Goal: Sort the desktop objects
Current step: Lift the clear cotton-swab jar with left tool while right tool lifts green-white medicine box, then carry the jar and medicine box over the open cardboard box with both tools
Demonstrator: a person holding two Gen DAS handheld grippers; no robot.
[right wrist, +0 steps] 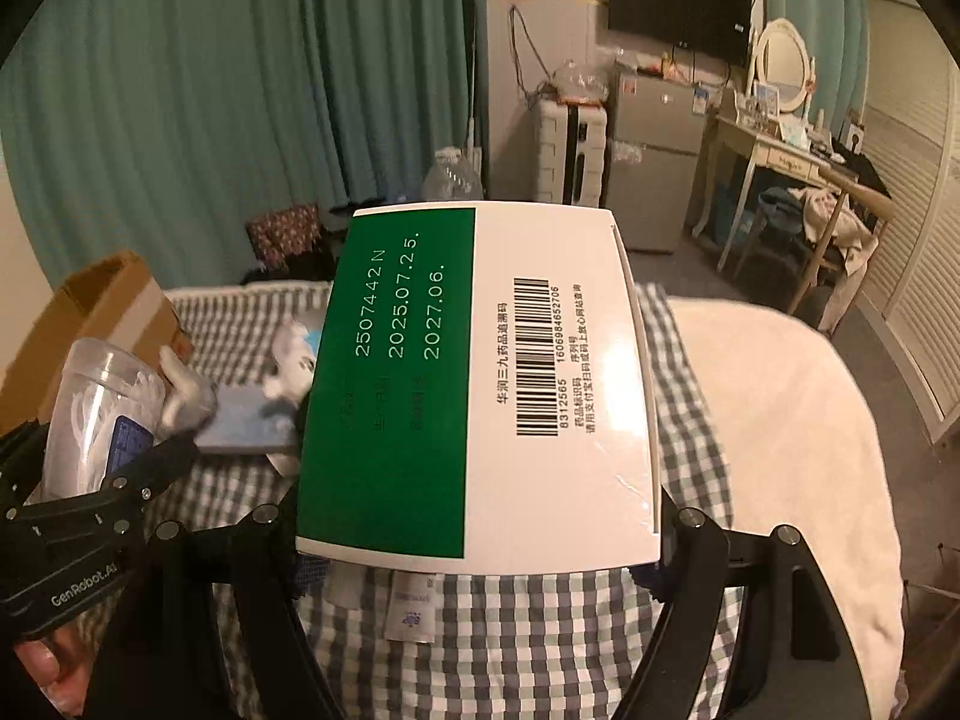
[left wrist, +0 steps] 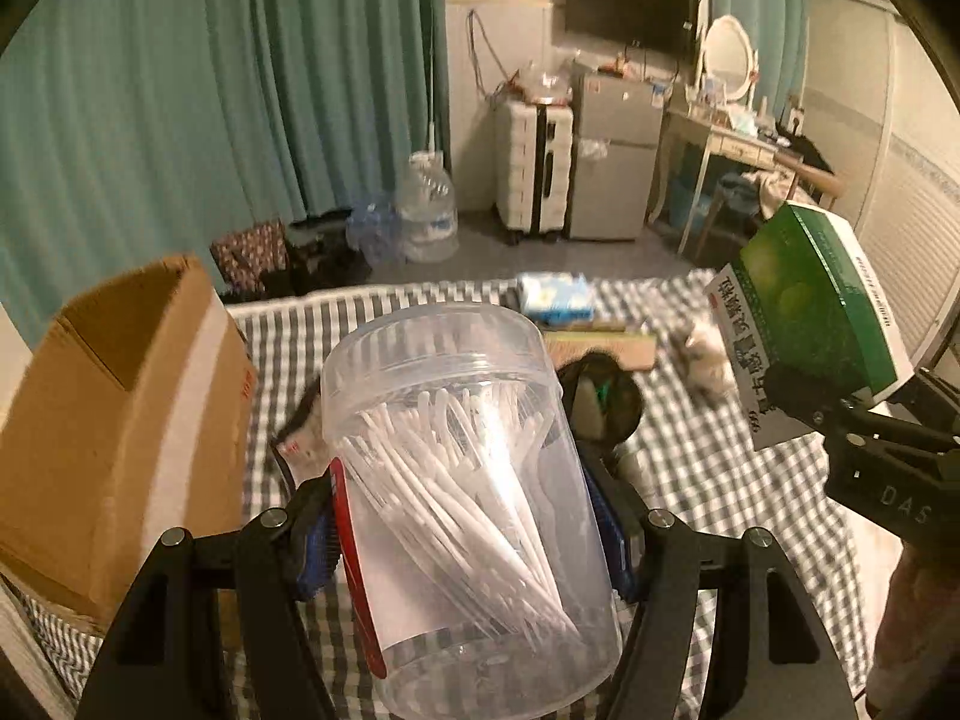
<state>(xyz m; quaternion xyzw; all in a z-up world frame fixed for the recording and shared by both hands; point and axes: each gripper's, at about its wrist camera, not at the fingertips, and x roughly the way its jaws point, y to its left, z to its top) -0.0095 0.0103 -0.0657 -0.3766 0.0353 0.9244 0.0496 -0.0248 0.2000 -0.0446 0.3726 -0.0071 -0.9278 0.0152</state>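
My left gripper (left wrist: 465, 516) is shut on a clear plastic jar of white floss picks (left wrist: 462, 456), held above the checked bedspread; the jar also shows at the left of the right wrist view (right wrist: 102, 414). My right gripper (right wrist: 480, 534) is shut on a green and white medicine box (right wrist: 480, 384) with a barcode, held in the air. That box shows at the right of the left wrist view (left wrist: 810, 324), level with the jar. An open cardboard box (left wrist: 114, 420) stands just left of the jar.
On the checked bedspread (left wrist: 690, 468) lie a blue tissue pack (left wrist: 555, 297), a flat brown item (left wrist: 606, 348), a black round case (left wrist: 600, 402) and a small grey-white plush (left wrist: 708, 354). A white blanket (right wrist: 780, 420) lies to the right. Floor, fridge and dresser stand beyond.
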